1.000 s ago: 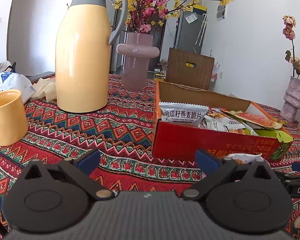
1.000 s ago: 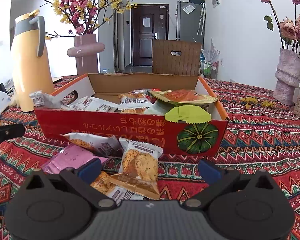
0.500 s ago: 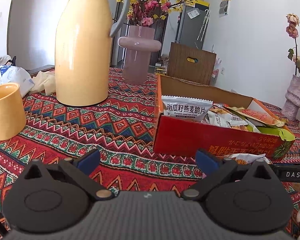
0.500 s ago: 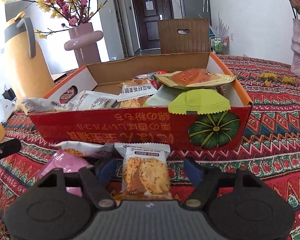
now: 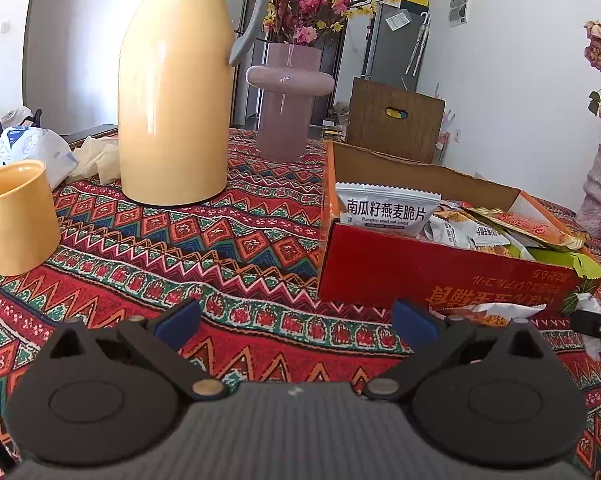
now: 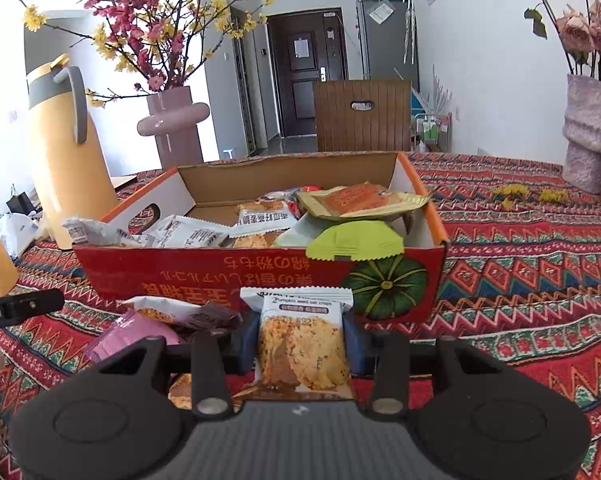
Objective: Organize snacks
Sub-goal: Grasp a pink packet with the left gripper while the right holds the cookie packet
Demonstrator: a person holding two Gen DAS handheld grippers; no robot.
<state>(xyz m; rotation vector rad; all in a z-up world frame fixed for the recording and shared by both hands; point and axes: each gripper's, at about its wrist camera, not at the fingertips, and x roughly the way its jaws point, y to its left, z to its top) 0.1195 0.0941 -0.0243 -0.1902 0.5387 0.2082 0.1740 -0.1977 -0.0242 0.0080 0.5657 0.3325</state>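
A red cardboard box (image 6: pixel 220 276) holding several snack packets stands on the patterned tablecloth. My right gripper (image 6: pixel 300 340) is just in front of it. Its jaws are closing, and the blue pads press both sides of a pumpkin seed oat crisp packet (image 6: pixel 302 356), which stands upright between them. A pink packet (image 6: pixel 128 336) and another crisp packet (image 6: pixel 168 312) lie loose to its left. My left gripper (image 5: pixel 296 320) stands open over the cloth, left of the box (image 5: pixel 420 276), with nothing between its fingers.
A tall yellow thermos (image 5: pixel 172 112) and a yellow mug (image 5: pixel 16 220) stand to the left. Behind them is a pink vase (image 5: pixel 288 100) with blossoms. A grey vase (image 6: pixel 586 136) with roses is at far right. A wooden chair back (image 6: pixel 362 116) rises behind the table.
The right gripper's jaws have come in from wide open onto the oat crisp packet, which now stands upright between the pads, closer to the box. The left gripper has stayed put.
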